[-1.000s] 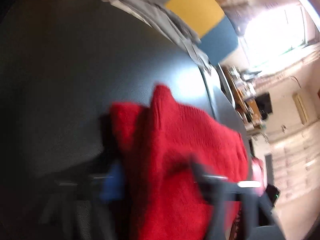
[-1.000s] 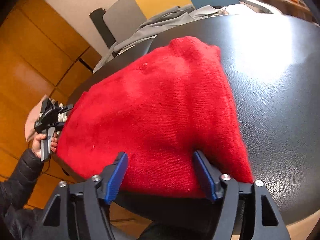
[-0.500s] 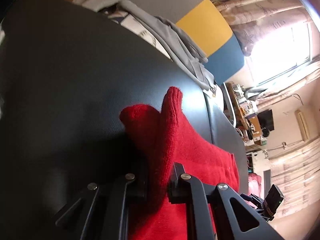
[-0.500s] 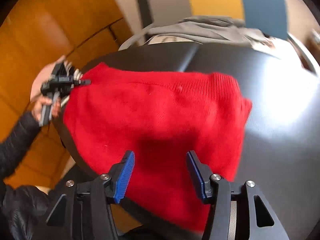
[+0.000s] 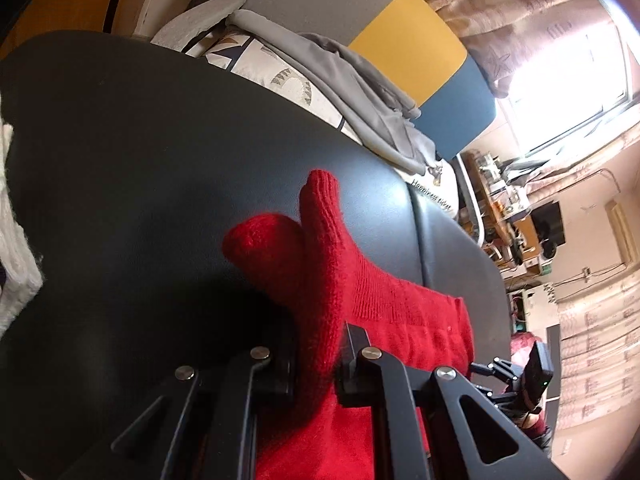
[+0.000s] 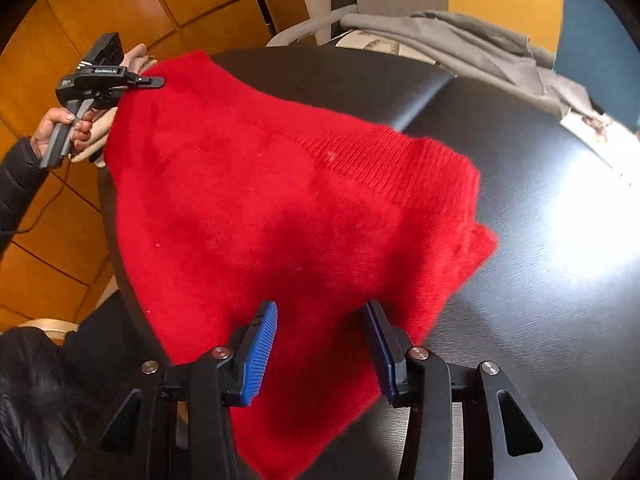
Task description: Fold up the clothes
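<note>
Around me I see a grey garment (image 6: pixel 452 46) heaped at the far edge of the black table (image 6: pixel 540 280), over a patterned white cloth (image 5: pixel 280 76), with a grey, yellow and blue chair back (image 5: pixel 404 44) behind it. A white knitted piece (image 5: pixel 12 220) sits at the table's left margin in the left wrist view. Nothing lies on the table between my grippers and the sweater.

The red sweater (image 6: pixel 280 208) is spread over the near part of the table, one side draping off the edge toward me. My left gripper (image 5: pixel 318 360) has its fingers pressed tight on a bunched fold of the knit, which rises between them; in the right wrist view I see my left hand (image 6: pixel 60 132) holding that gripper at the sweater's far left corner, lifted off the table. My right gripper (image 6: pixel 320 344) has its blue pads (image 6: pixel 260 352) apart and closing, with the sweater's near hem between them, not yet pinched.

The sweater's long axis runs from the left gripper's corner diagonally to the ribbed band (image 6: pixel 400 156) on the right, which lies toward the table's middle
</note>
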